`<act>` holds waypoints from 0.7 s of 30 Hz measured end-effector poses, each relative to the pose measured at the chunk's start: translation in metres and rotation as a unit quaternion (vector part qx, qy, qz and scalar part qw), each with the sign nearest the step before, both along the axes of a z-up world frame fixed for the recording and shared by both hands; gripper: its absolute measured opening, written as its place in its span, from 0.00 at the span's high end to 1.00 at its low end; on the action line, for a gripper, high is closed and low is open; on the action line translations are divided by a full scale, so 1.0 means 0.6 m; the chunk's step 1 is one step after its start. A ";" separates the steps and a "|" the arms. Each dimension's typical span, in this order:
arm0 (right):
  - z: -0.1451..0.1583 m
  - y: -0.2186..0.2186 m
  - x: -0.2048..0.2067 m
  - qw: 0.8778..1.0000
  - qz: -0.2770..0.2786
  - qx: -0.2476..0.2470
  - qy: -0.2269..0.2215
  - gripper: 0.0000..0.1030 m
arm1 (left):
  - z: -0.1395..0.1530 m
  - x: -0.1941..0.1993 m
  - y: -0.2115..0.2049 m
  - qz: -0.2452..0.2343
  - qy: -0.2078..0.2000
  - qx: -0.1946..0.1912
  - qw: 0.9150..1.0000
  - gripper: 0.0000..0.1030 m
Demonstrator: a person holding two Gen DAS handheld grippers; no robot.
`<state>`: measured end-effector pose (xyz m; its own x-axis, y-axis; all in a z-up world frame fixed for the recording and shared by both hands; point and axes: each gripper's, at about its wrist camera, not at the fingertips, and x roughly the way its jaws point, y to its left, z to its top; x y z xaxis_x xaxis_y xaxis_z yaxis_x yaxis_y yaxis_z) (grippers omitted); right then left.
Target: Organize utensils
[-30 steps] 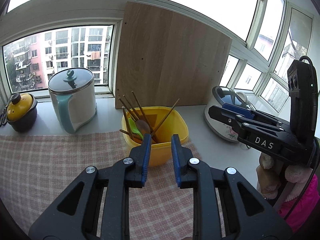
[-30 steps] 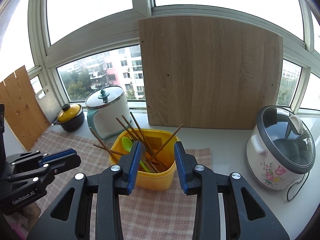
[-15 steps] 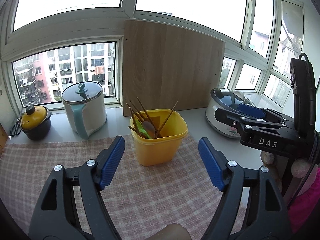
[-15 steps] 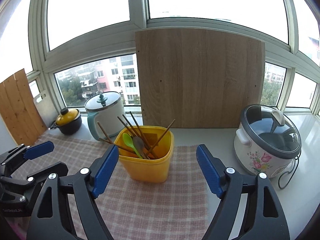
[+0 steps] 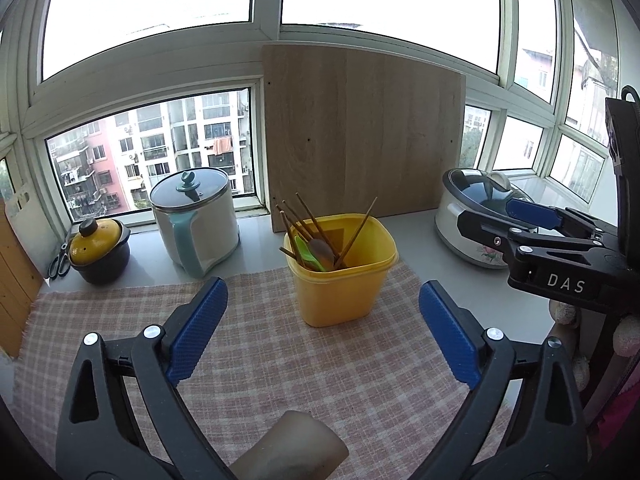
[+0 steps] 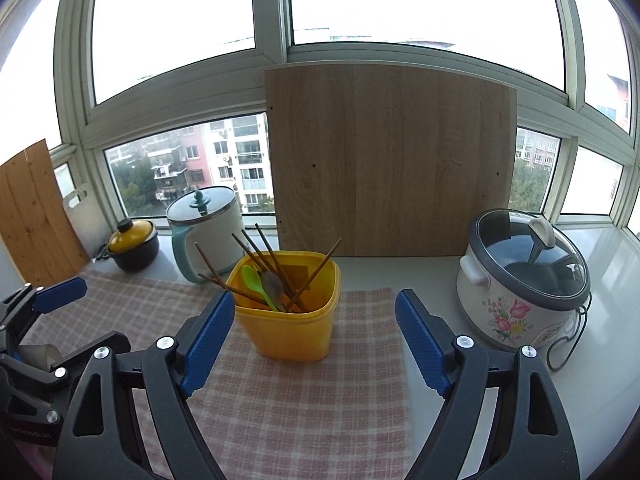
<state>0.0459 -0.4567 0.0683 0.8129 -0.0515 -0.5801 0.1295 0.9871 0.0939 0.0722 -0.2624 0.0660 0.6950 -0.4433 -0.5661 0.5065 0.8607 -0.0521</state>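
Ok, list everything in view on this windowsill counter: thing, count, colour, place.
yellow container: one, yellow, on the cloth, centre
chopsticks: several, brown, standing in the container
green spoon: one, in the container
dark spoon: one, beside the green one
checked cloth: one, pink and white, on the counter
kettle: one, white with teal handle, behind the cloth, left
small pot: one, black with yellow lid, far left
scissors: one pair, left of the small pot
rice cooker: one, white, floral, right
wooden board: one, leaning on the window
left gripper: black, blue pads, open, empty
right gripper: same, open, empty
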 end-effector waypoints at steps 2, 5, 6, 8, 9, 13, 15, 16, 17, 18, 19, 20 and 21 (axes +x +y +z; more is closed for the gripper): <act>0.000 0.001 -0.002 1.000 -0.002 -0.004 -0.002 0.20 | 0.000 -0.002 0.000 0.003 -0.002 0.003 1.000 0.03; 0.000 0.004 -0.004 1.000 -0.003 -0.007 -0.002 0.19 | 0.000 -0.006 0.000 0.011 -0.005 0.007 1.000 0.01; -0.001 0.005 -0.004 1.000 -0.003 -0.008 -0.002 0.19 | -0.001 -0.006 0.001 0.014 -0.005 0.007 1.000 0.01; -0.001 0.005 -0.006 1.000 -0.003 -0.009 -0.002 0.19 | -0.002 -0.006 0.003 0.017 -0.001 0.007 1.000 0.01; -0.001 0.006 -0.007 1.000 -0.004 -0.010 -0.002 0.19 | -0.003 -0.006 0.003 0.019 0.001 0.008 1.000 0.01; -0.001 0.009 -0.010 1.000 -0.005 -0.015 -0.002 0.19 | -0.008 -0.005 0.003 0.025 0.006 0.017 1.000 0.00; -0.002 0.010 -0.010 1.000 -0.005 -0.017 -0.002 0.19 | -0.011 -0.005 0.003 0.026 0.010 0.019 0.999 0.00; -0.002 0.010 -0.010 1.000 -0.005 -0.017 -0.001 0.19 | -0.013 -0.005 0.002 0.026 0.012 0.021 0.999 0.00; -0.003 0.010 -0.011 1.000 -0.006 -0.017 -0.001 0.19 | -0.015 -0.005 0.002 0.026 0.013 0.022 0.999 0.00; -0.003 0.011 -0.011 1.000 -0.006 -0.016 0.000 0.19 | -0.016 -0.006 0.002 0.026 0.014 0.024 0.999 0.00; -0.004 0.011 -0.011 1.000 -0.006 -0.016 0.001 0.19 | -0.018 -0.006 0.001 0.027 0.016 0.025 0.999 0.00; -0.005 0.011 -0.012 1.000 -0.006 -0.015 0.002 0.19 | -0.019 -0.007 0.001 0.028 0.017 0.027 0.999 0.00; -0.006 0.011 -0.012 1.000 -0.006 -0.015 0.003 0.19 | -0.020 -0.007 0.001 0.028 0.018 0.027 0.999 0.00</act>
